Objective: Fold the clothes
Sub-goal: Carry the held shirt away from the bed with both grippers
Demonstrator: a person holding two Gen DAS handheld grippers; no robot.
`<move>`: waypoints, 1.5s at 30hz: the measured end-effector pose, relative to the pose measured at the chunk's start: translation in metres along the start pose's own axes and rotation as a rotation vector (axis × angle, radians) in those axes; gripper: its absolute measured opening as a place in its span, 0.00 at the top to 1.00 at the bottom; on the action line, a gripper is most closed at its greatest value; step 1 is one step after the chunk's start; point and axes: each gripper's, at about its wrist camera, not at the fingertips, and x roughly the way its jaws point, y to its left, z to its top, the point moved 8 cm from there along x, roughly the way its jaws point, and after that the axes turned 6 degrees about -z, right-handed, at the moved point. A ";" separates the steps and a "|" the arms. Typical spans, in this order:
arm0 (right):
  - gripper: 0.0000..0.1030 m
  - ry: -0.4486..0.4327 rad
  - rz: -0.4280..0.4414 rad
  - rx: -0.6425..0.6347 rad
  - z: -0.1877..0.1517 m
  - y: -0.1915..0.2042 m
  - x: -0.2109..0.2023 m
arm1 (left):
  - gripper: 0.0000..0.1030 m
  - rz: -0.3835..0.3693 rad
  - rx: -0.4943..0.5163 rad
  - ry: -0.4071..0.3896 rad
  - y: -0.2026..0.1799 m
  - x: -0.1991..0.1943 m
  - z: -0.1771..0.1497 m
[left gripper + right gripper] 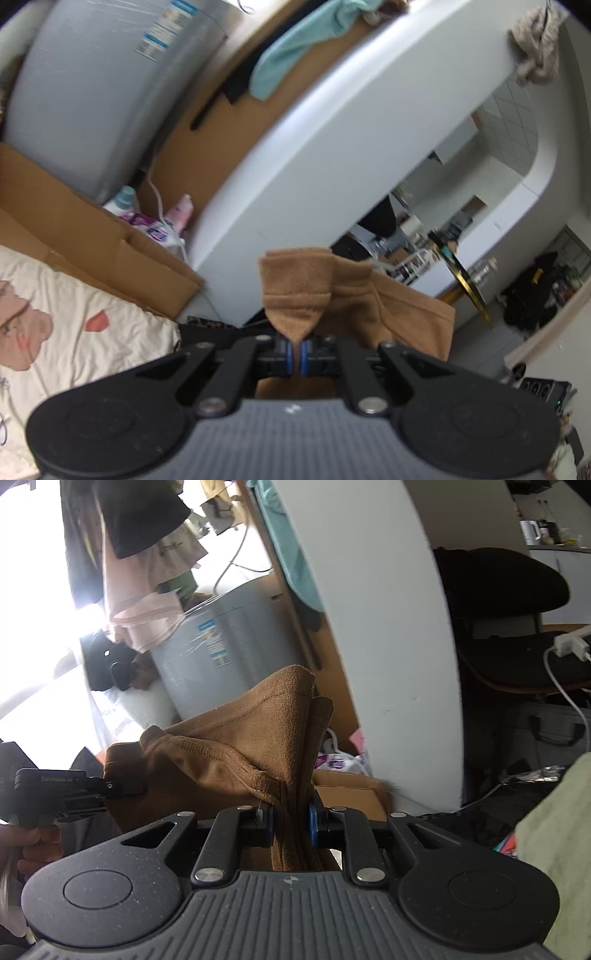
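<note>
Mid-fold carry: brown garment (236, 734) is off the bed, held in the air between both grippers. Left gripper (296, 354) has its jaws clenched on a thin corner of it; right gripper (291, 823) has its jaws clamped on a thick bunch with a ribbed band. Next move, I'd judge: bring it down onto the printed bedsheet (92, 325), hands level, cloth taut so the layers land flat.

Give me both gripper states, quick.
Left gripper: shut on a thin edge of the brown garment.
Right gripper: shut on a thicker bunch of it.
</note>
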 end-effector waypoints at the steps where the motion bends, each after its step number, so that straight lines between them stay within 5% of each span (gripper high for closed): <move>1: 0.84 -0.006 -0.011 0.004 -0.001 -0.006 0.000 | 0.96 -0.008 0.012 0.011 -0.001 0.008 -0.002; 13: 0.84 -0.032 -0.134 0.041 -0.031 -0.082 0.022 | 0.96 -0.151 0.073 0.108 0.004 0.093 -0.030; 34: 0.84 -0.022 -0.342 0.033 -0.121 -0.186 0.115 | 0.96 -0.293 0.042 0.252 0.093 0.214 -0.091; 45: 0.83 -0.006 -0.365 0.011 -0.150 -0.211 0.153 | 0.96 -0.293 0.047 0.286 0.126 0.248 -0.107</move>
